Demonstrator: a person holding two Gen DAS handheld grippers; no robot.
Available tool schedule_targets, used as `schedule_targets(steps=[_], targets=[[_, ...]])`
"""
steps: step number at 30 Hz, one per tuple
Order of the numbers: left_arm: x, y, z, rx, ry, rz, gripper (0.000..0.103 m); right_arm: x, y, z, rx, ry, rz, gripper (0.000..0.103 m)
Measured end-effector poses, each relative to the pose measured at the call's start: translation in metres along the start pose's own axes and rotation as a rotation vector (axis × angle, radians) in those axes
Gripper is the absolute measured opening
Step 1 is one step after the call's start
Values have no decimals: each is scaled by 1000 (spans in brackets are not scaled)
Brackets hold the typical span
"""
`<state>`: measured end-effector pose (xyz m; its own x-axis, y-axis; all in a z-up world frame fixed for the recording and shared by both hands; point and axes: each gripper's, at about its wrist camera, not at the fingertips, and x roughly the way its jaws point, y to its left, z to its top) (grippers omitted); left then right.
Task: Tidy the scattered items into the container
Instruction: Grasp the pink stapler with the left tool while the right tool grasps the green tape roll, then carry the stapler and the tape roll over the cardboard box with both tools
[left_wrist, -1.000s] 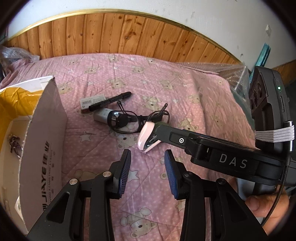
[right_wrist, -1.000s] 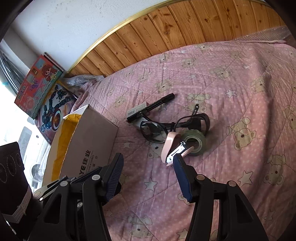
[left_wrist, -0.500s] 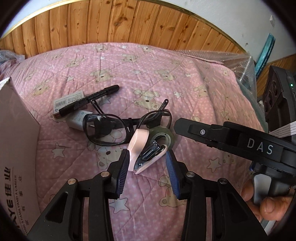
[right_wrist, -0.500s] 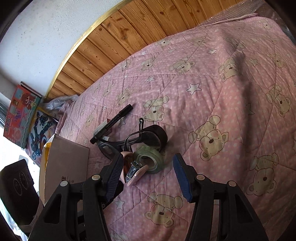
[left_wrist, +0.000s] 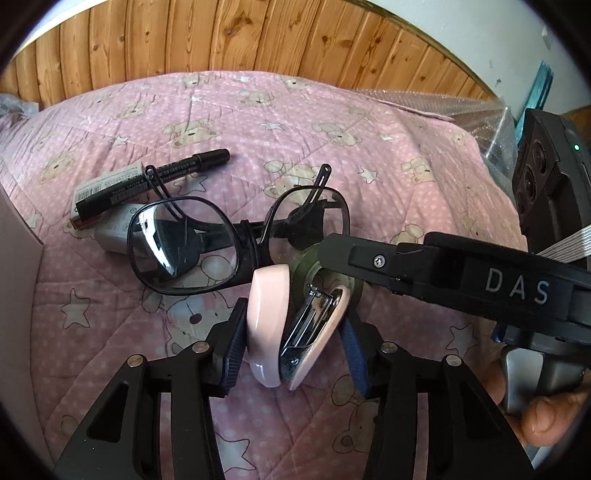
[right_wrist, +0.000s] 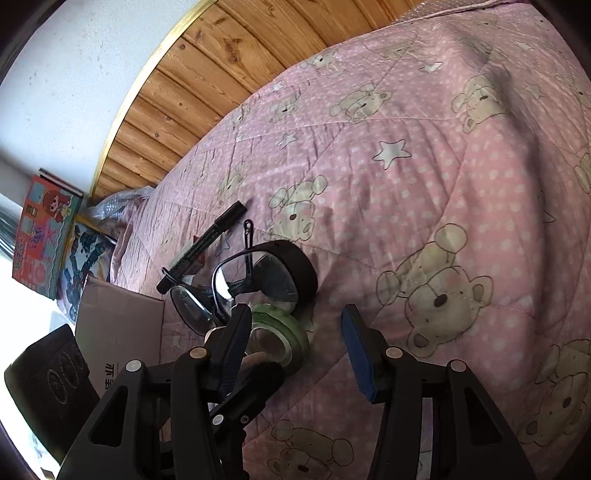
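Left wrist view: my left gripper (left_wrist: 291, 343) sat low over the pink quilt (left_wrist: 332, 147), jaws apart and opening.
Between the left jaws: a pink stapler (left_wrist: 273, 325) stood open-mouthed in the gap, metal inside showing; I could not tell whether the pads pressed it.
Just beyond the stapler: a green tape roll (left_wrist: 306, 264), partly under the finger of my right gripper (left_wrist: 443, 273), which crossed in from the right.
My right hand: fingertips (left_wrist: 543, 417) wrapped the handle at the lower right edge.
Farther out: black-framed glasses (left_wrist: 184, 247) lay lenses-up on the quilt, one rim touching the stapler's top.
Behind the glasses: a black marker (left_wrist: 155, 181) lay across a white labelled packet (left_wrist: 107, 181).
Right wrist view: my right gripper (right_wrist: 295, 350) had its jaws apart and closing; the green tape roll (right_wrist: 280, 332) lay against the left pad, clear of the right one.
Past the tape: a black tape roll (right_wrist: 295, 269) under the glasses (right_wrist: 236, 284), the marker (right_wrist: 203, 247) beyond.
Container: the cardboard box (right_wrist: 118, 325) stood at the left, near the pile.
Backdrop: wooden panelling (right_wrist: 221, 74) behind the bed.
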<state>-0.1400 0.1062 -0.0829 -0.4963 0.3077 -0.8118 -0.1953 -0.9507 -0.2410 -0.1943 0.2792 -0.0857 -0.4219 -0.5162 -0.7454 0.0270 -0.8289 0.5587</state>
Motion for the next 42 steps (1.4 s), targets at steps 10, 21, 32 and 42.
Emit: schedule_targets(steps=[10,21,32,42], targets=[[-19,21,-20,-71,-5,8,43,7,19,-10,-76,42,4,23],[-35,40,-38,-125,11,19,43,18,41,-21,-156,45,-10,48],[-55,53,-57,-143,24,46,43,38,64,-27,-310,8,-140,49],[-74,52,-64,-151,22,36,43,12,57,-35,-215,39,-114,49]])
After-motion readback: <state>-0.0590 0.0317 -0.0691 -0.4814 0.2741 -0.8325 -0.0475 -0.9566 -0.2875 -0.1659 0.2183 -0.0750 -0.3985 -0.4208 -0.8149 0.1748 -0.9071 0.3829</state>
